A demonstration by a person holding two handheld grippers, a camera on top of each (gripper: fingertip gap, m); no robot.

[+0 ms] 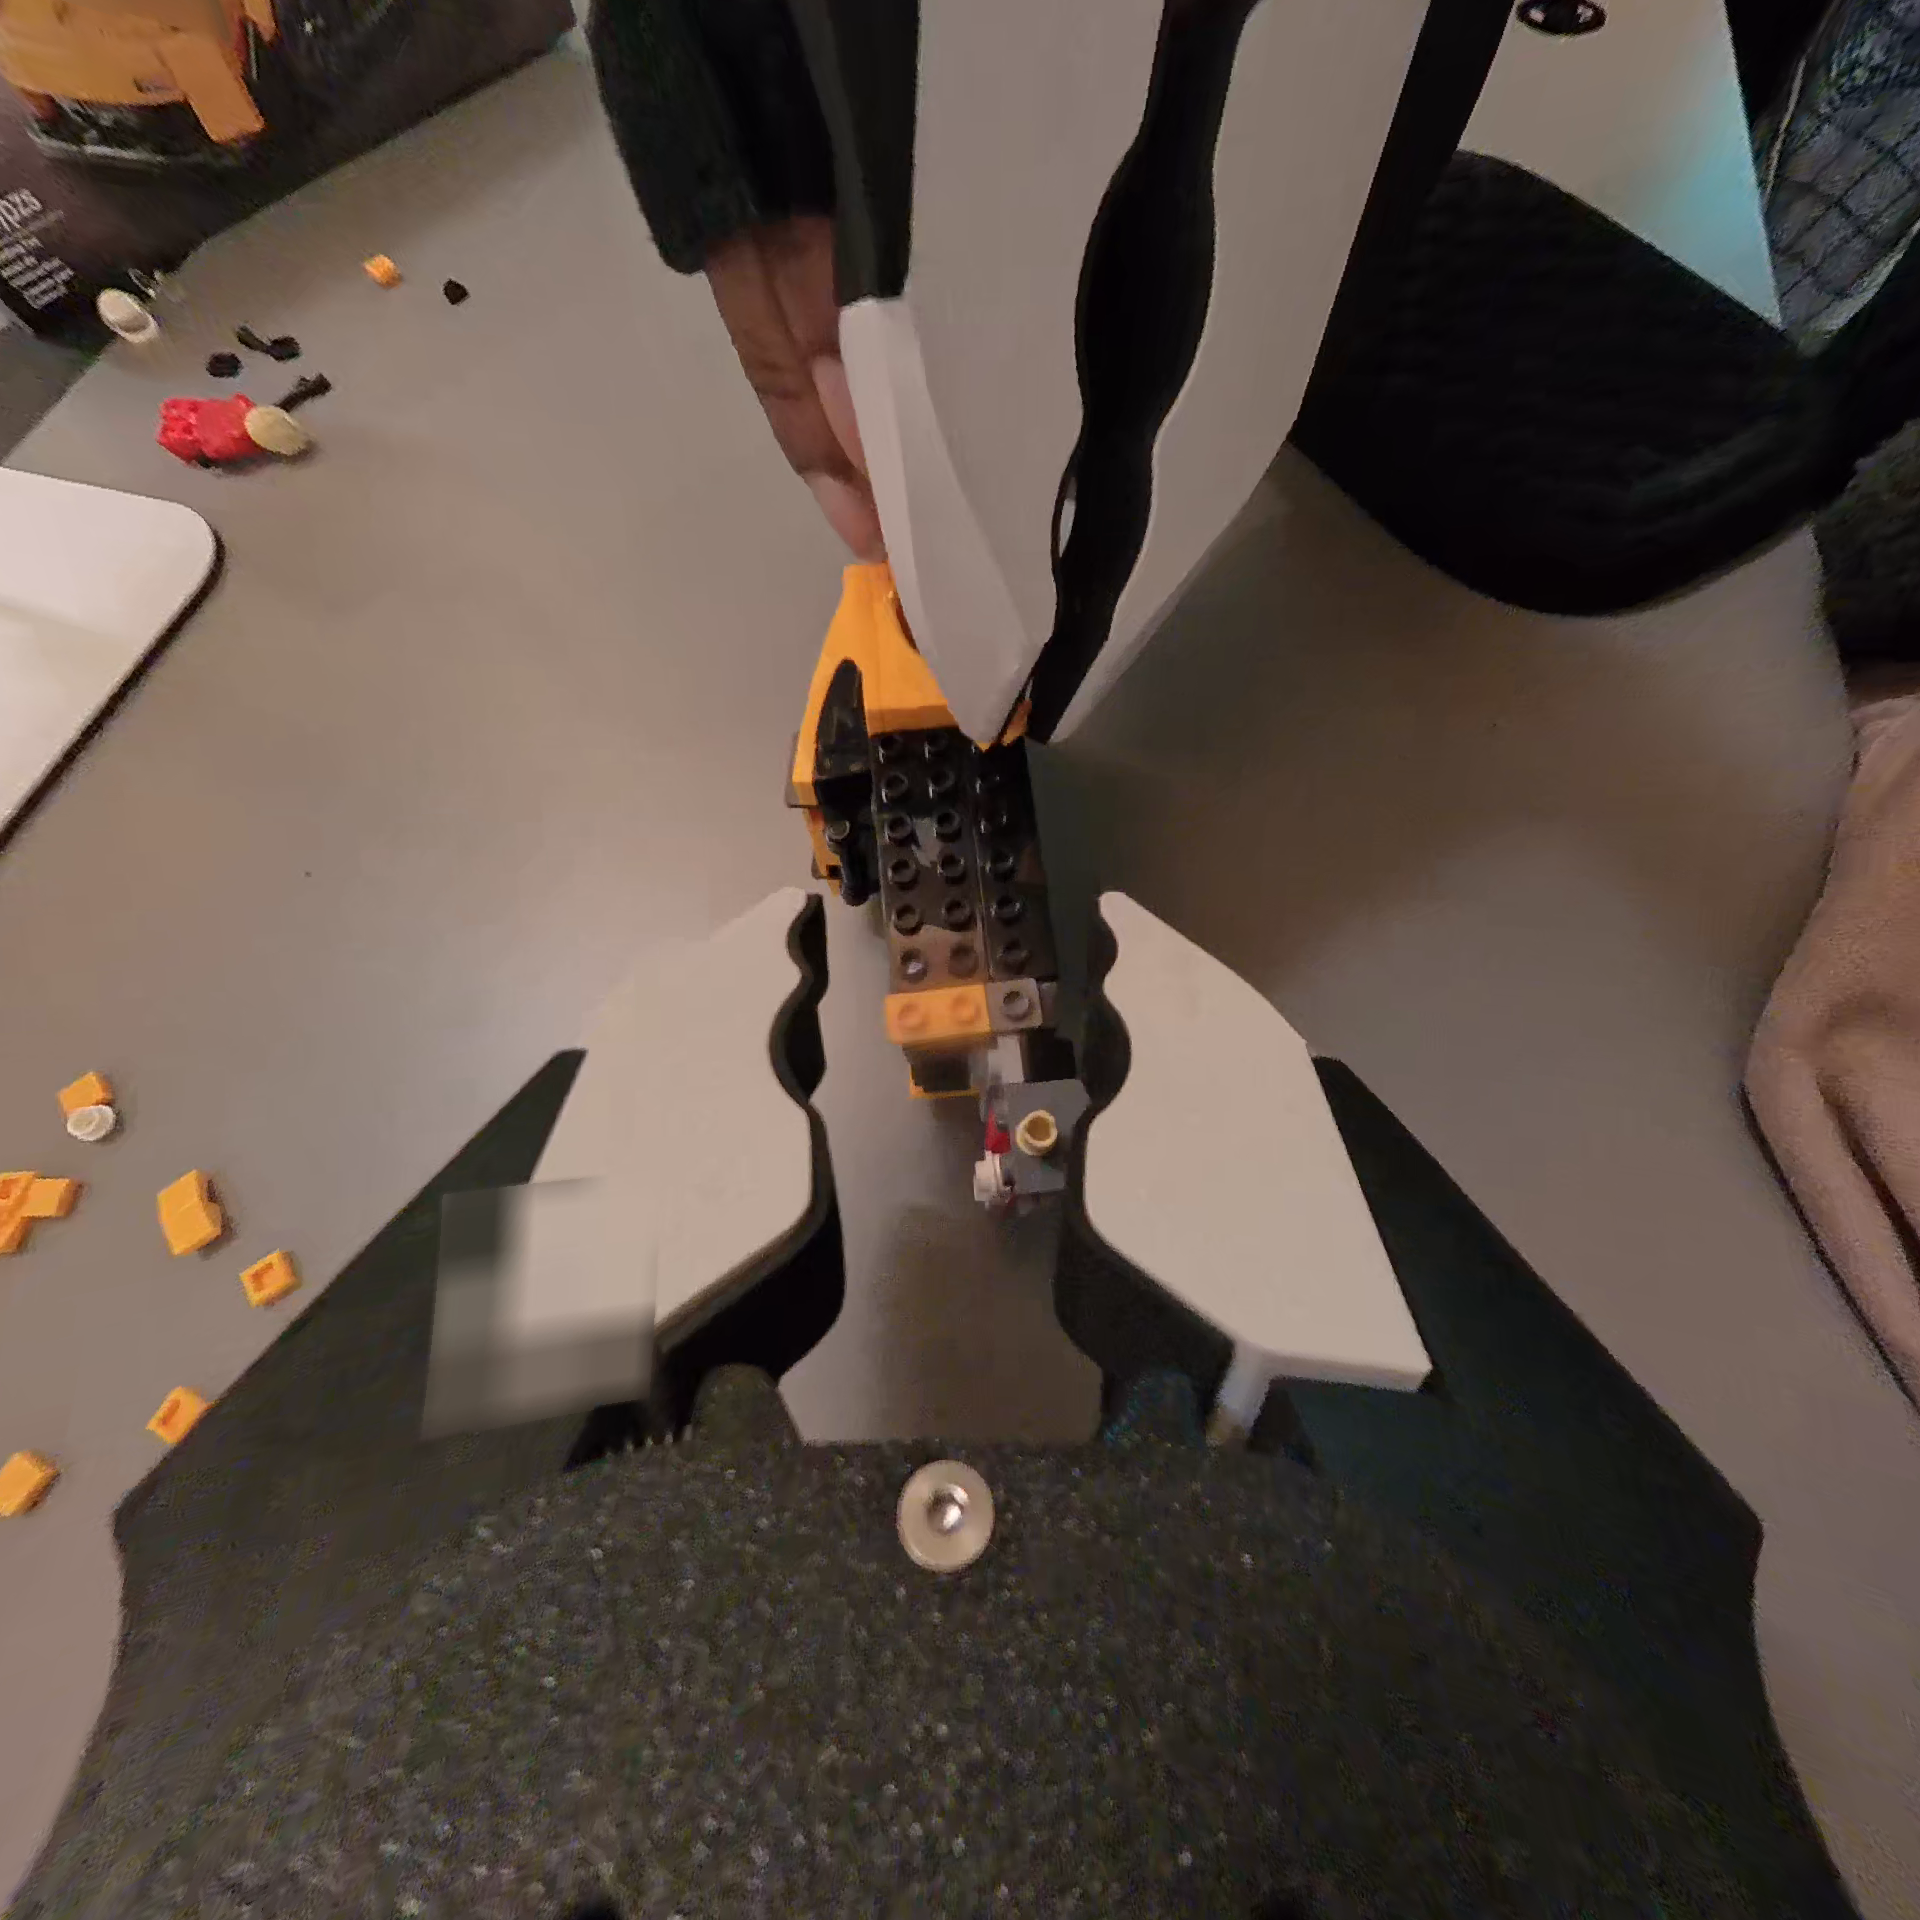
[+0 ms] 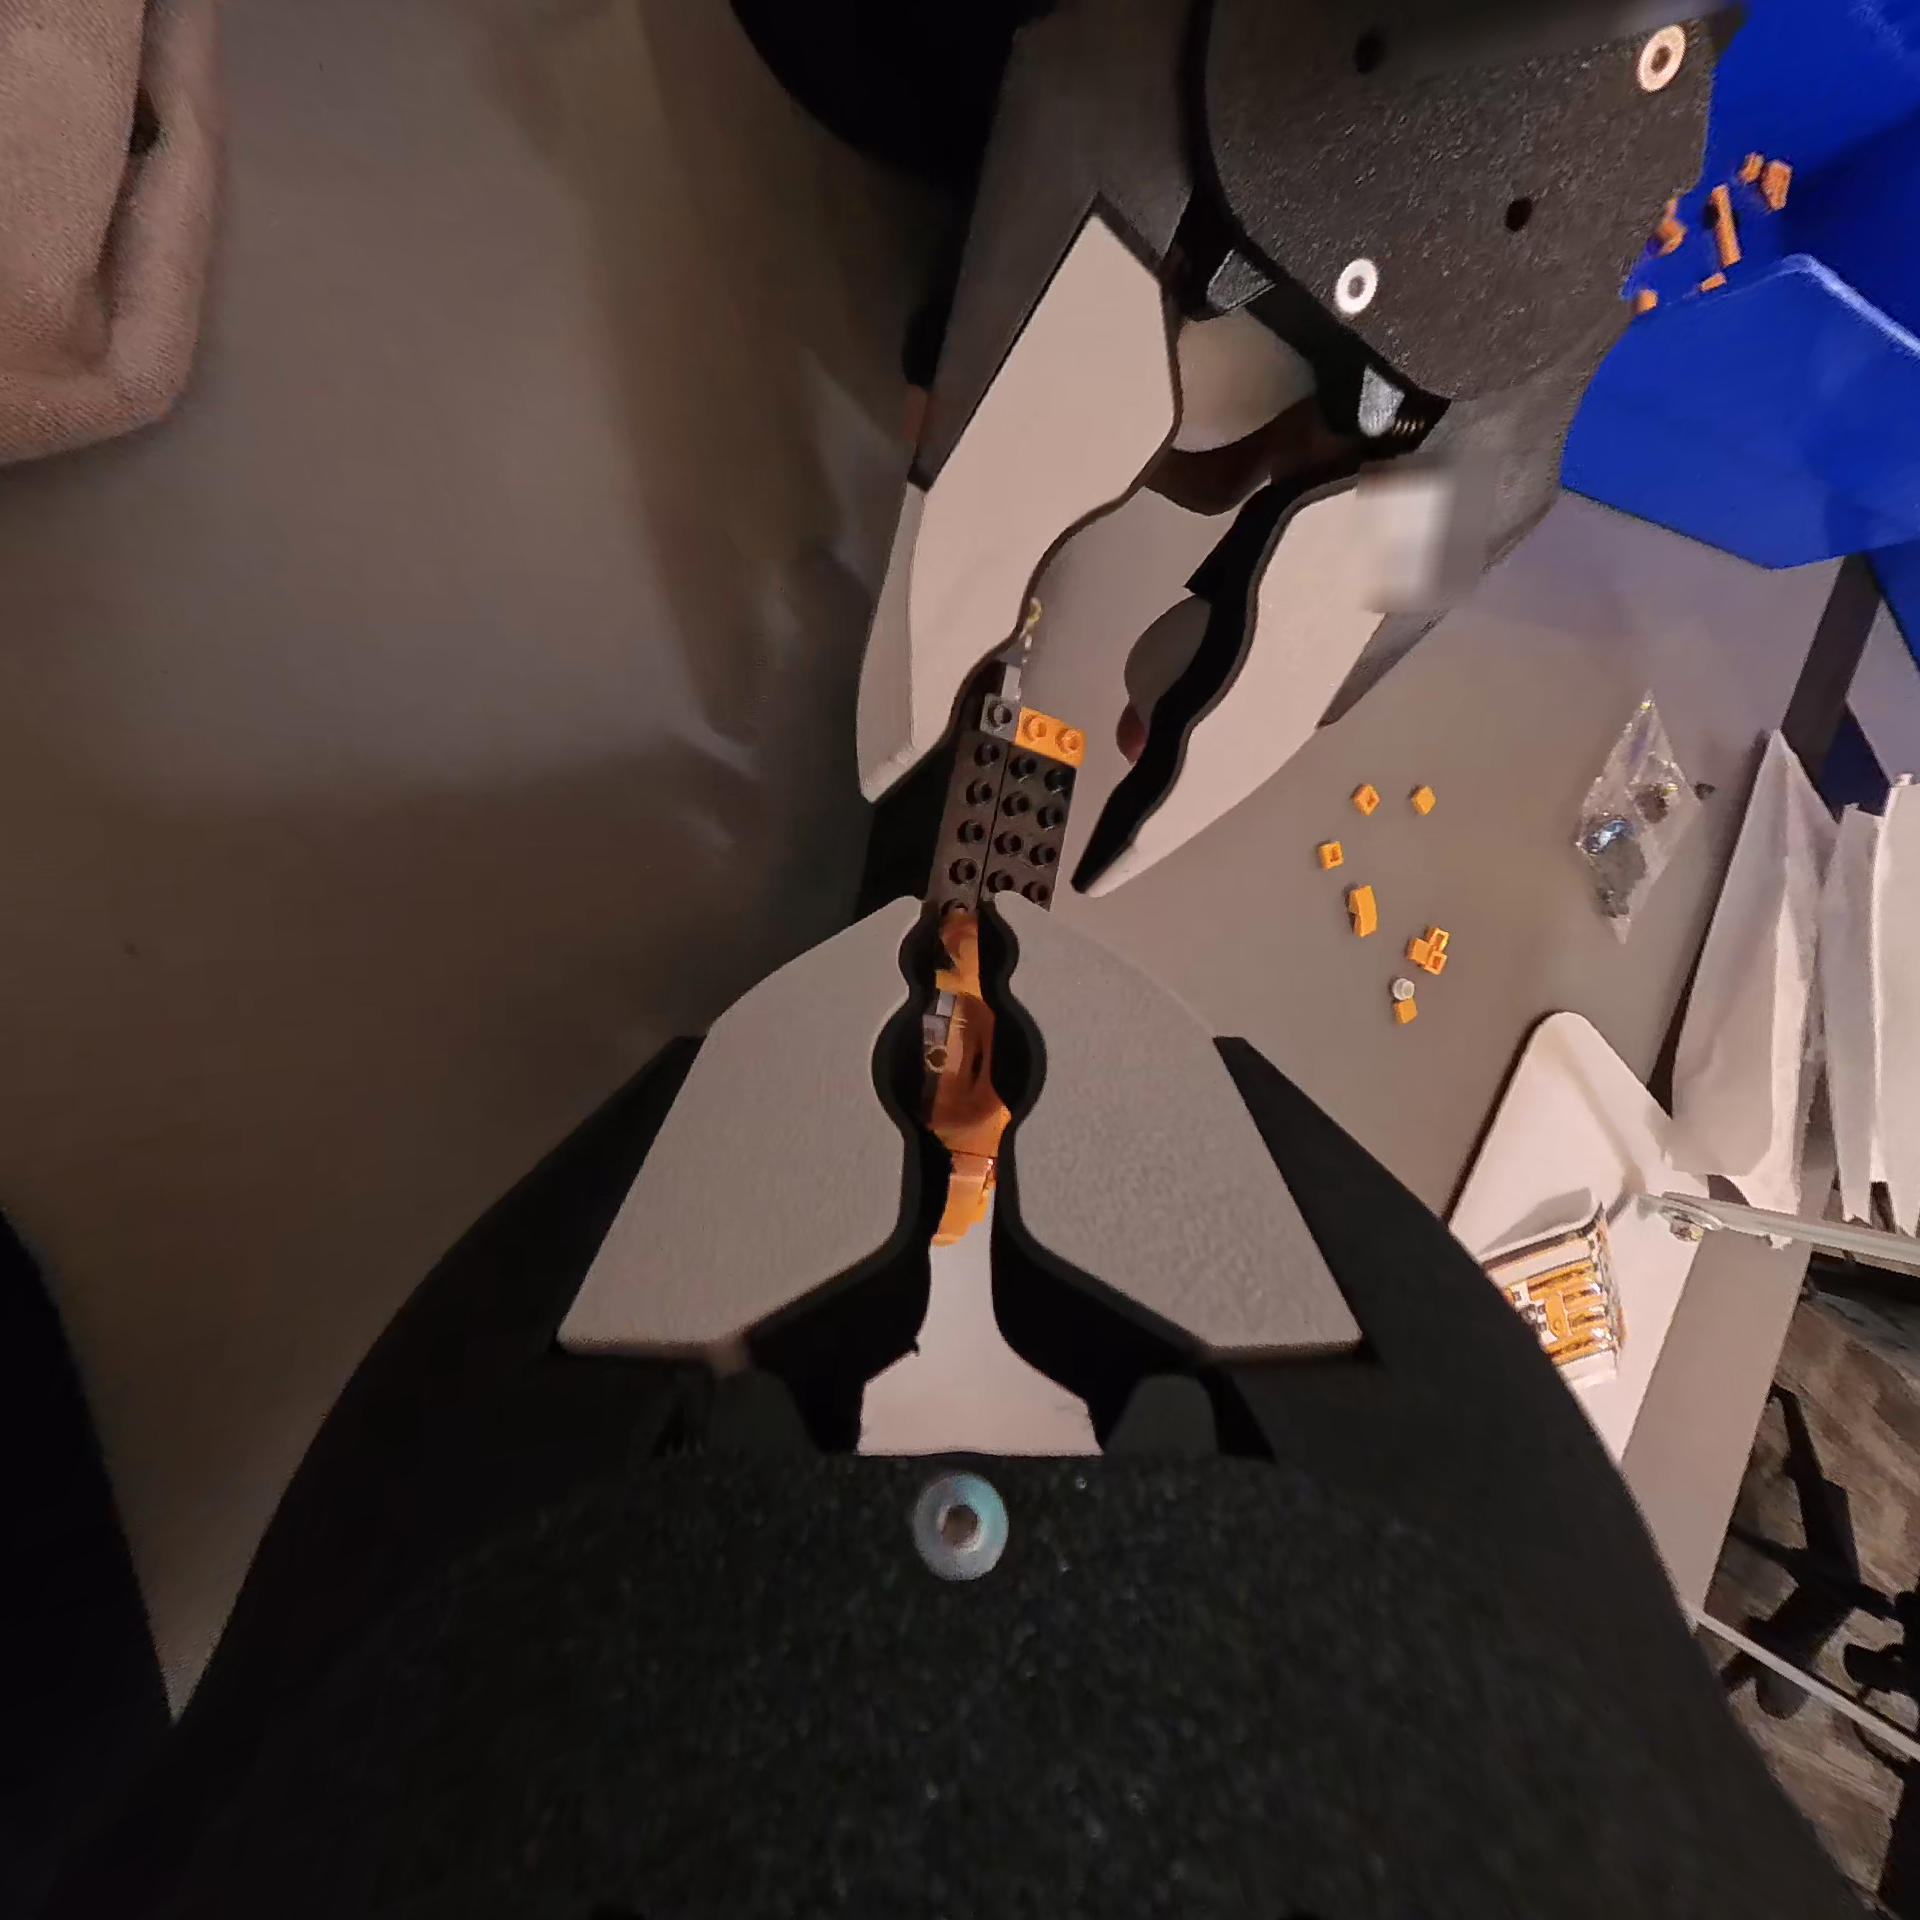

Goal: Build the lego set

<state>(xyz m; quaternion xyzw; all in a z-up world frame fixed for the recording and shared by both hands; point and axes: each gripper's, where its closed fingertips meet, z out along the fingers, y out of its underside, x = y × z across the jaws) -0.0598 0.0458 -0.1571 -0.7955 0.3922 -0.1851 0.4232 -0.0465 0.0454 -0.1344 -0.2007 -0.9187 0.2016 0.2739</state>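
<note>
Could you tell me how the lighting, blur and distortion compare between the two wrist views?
Left wrist view: dim warm light, soft shadows on the table; wide-angle bending at the edges; the brick model is fairly sharp, the loose orange pieces slightly smeared. Right wrist view: darker, with broad shadow at the left; the model is clear, the orange part between the right gripper pads is blurred.

Left hand-held gripper agape, right clamped.

brick model: black, orange | table: grey | loose bricks: orange | bin: blue
</note>
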